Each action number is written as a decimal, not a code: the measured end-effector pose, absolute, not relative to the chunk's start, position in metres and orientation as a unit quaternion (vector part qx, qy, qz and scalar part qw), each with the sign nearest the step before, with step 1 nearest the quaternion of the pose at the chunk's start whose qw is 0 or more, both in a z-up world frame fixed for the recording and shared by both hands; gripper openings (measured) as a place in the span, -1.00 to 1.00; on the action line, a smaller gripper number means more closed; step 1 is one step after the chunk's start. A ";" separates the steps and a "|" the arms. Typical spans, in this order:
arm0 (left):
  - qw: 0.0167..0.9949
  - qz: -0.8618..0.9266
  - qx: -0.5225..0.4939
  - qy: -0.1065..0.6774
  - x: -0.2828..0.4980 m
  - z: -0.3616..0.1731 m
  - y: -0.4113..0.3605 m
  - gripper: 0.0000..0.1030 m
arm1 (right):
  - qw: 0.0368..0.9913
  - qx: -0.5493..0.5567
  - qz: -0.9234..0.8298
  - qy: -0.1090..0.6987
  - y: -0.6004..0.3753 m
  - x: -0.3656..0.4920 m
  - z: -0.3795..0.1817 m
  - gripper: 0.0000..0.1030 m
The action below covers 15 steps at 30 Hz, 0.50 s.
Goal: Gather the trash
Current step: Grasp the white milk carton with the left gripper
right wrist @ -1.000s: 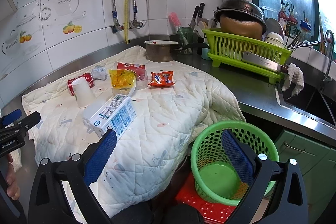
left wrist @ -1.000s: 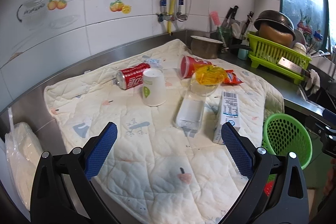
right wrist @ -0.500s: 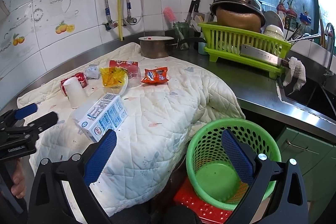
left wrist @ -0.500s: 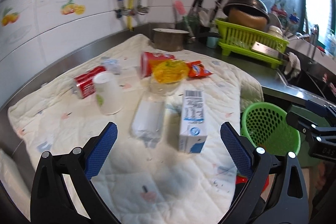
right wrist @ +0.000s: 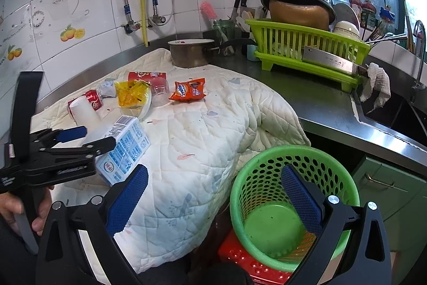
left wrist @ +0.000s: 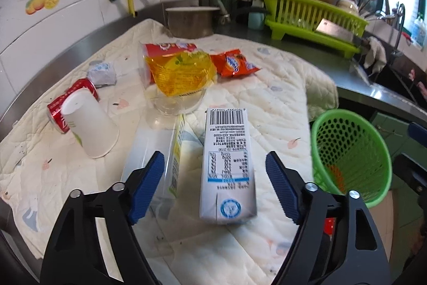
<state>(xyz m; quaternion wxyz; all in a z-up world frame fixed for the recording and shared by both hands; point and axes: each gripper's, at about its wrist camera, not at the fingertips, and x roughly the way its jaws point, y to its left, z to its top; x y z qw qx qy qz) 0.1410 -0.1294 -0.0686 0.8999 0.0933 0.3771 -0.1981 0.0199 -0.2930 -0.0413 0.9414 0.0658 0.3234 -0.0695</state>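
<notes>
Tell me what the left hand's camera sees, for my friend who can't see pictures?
The left gripper has its blue fingers either side of a white milk carton lying on a quilted cloth, not yet squeezing it; its jaws have just been closing. Behind lie a paper cup, a red can and snack wrappers, with a green basket beside.

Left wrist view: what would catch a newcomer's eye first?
The white milk carton lying on the quilted cloth, framed between the left gripper and its blue pads, which have just been closing but do not touch it. Behind it sits a crumpled yellow wrapper; the green basket waits at right.
</notes>
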 end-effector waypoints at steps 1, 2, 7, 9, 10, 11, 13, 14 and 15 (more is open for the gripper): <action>0.898 -0.198 0.094 0.381 0.144 -0.071 -0.130 0.44 | 0.941 0.067 -0.070 0.325 -0.294 0.021 -0.042 0.88; 0.896 -0.198 0.095 0.385 0.146 -0.073 -0.131 0.44 | 0.940 0.068 -0.070 0.326 -0.295 0.022 -0.044 0.88; 0.888 -0.201 0.093 0.403 0.157 -0.083 -0.132 0.43 | 0.938 0.068 -0.070 0.332 -0.296 0.027 -0.048 0.88; 0.885 -0.202 0.091 0.411 0.160 -0.088 -0.132 0.32 | 0.937 0.068 -0.069 0.335 -0.296 0.029 -0.049 0.88; 0.883 -0.205 0.087 0.414 0.161 -0.089 -0.132 0.20 | 0.937 0.068 -0.069 0.335 -0.296 0.029 -0.050 0.88; 0.881 -0.208 0.084 0.416 0.163 -0.090 -0.132 0.15 | 0.937 0.068 -0.068 0.336 -0.295 0.030 -0.050 0.88; 0.878 -0.218 0.074 0.419 0.163 -0.092 -0.131 -0.13 | 0.937 0.066 -0.067 0.337 -0.294 0.031 -0.051 0.88; 0.878 -0.223 0.071 0.418 0.162 -0.091 -0.132 -0.21 | 0.937 0.064 -0.066 0.338 -0.293 0.032 -0.051 0.88; 0.879 -0.223 0.071 0.415 0.160 -0.090 -0.132 -0.20 | 0.937 0.063 -0.066 0.338 -0.293 0.032 -0.051 0.88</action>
